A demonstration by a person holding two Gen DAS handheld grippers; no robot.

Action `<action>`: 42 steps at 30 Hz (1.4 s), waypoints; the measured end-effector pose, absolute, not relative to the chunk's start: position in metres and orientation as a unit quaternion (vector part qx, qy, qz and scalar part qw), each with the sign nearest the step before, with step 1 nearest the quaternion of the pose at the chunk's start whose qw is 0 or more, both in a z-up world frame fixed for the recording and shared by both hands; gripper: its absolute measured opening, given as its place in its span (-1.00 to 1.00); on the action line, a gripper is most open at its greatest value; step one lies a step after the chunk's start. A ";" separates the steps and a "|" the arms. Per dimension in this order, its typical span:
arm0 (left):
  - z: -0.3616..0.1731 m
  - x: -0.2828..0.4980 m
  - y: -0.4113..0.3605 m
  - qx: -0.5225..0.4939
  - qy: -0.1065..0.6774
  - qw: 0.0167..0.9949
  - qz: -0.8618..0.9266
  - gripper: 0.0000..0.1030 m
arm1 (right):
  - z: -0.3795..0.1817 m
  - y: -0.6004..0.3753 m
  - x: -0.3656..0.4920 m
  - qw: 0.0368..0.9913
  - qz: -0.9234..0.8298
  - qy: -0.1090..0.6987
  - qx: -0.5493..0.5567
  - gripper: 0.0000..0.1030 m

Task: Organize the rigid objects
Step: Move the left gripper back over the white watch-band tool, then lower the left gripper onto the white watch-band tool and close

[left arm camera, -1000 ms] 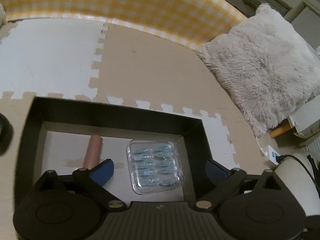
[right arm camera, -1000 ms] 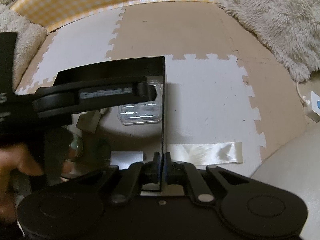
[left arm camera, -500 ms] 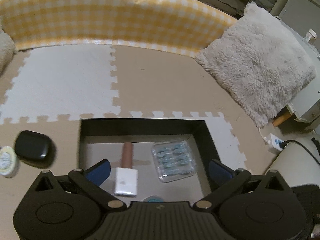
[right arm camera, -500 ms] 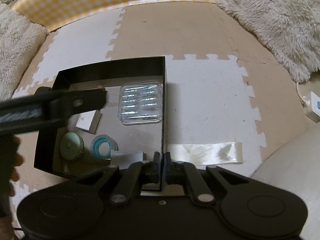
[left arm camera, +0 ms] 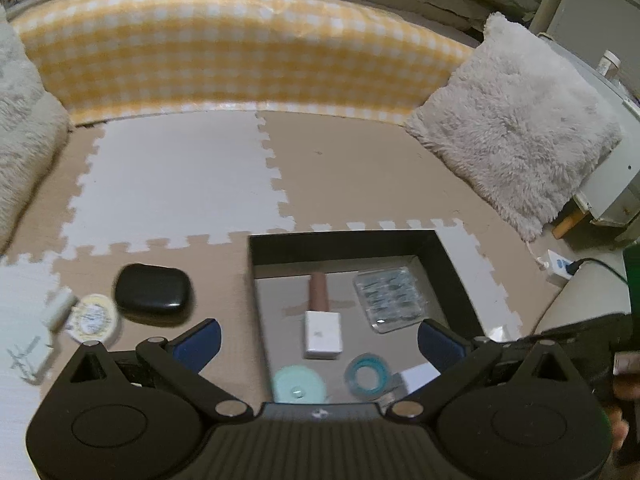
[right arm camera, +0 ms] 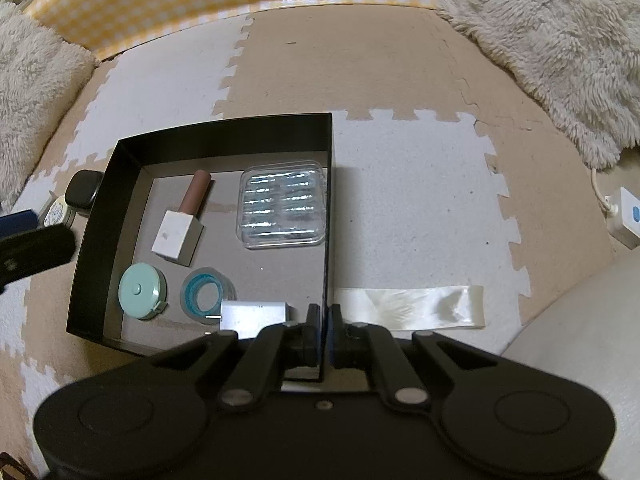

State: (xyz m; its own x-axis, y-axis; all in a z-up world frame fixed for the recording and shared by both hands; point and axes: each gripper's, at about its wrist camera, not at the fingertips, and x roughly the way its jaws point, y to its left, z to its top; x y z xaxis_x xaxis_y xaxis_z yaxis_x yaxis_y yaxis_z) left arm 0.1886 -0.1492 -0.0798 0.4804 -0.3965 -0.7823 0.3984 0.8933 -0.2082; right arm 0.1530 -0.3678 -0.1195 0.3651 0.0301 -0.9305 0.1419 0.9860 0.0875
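- Right gripper [right arm camera: 322, 328] clamps the black box's [right arm camera: 224, 136] near right wall.
- Left gripper [left arm camera: 318, 340] hovers wide, empty; black case [left arm camera: 152, 294] lies outside the box, just beyond its left finger.

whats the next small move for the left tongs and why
Probably swing the open, empty left tongs toward the black case, which lies on the mat outside the black box beside a round tin. The right tongs are shut on the box wall, steadying it.

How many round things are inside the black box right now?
2: a mint tape measure near the box's front-left corner, and a blue tape roll beside it. None seem hidden.
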 end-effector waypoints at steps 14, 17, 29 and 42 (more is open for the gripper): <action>-0.078 0.186 -0.096 0.037 0.431 0.876 -0.215 1.00 | -0.119 -0.367 0.152 0.823 -0.035 0.562 0.073 -0.93; -0.081 0.189 -0.084 0.035 0.424 0.882 -0.201 1.00 | -0.119 -0.367 0.152 0.823 -0.035 0.562 0.073 -0.93; -0.086 0.213 -0.025 0.011 0.401 0.908 -0.121 1.00 | -0.119 -0.367 0.153 0.823 -0.036 0.562 0.073 -0.93; -0.132 0.241 0.029 -0.056 0.472 0.880 -0.017 1.00 | -0.119 -0.366 0.154 0.823 -0.036 0.562 0.071 -0.93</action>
State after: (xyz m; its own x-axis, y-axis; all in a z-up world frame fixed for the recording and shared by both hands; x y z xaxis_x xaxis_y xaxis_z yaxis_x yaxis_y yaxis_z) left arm 0.2409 0.0286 -0.1315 0.5535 -0.0820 -0.8288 -0.0236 0.9932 -0.1140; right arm 0.1538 -0.3664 -0.1192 0.3658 0.0217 -0.9305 0.1386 0.9873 0.0775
